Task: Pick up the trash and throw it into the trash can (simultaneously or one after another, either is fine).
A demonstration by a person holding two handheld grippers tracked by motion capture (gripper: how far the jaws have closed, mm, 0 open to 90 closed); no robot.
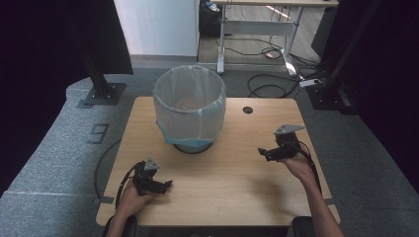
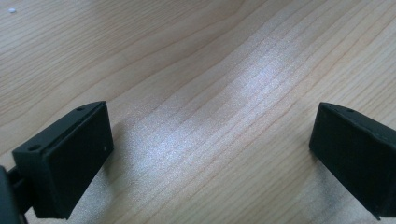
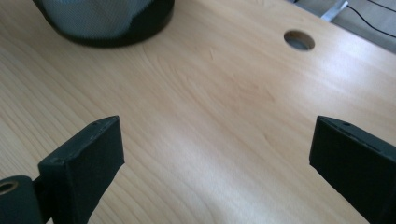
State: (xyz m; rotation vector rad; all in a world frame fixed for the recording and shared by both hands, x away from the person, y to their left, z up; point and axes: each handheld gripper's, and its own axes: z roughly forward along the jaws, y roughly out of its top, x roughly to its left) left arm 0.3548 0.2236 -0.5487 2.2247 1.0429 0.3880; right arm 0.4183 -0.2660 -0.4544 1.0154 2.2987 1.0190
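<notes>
So there's a mesh bin (image 1: pixel 189 109) with a white bag liner sitting on the wooden table (image 1: pixel 222 182), up around 12 o'clock from the table's middle, close to the far edge. A bit of blue shows at its base. In the right gripper view its dark base (image 3: pixel 135 28) sits at about 11 o'clock. Just to the bin's 3 o'clock there's a round cable hole (image 1: pixel 247 109) in the tabletop.

The left gripper (image 1: pixel 165 185) is down at roughly 8 o'clock, near the front edge, jaws spread wide with just bare wood between them. The right gripper (image 1: pixel 263 152) is over at 3 o'clock, also spread wide, holding nothing. Both are well apart from the bin.
</notes>
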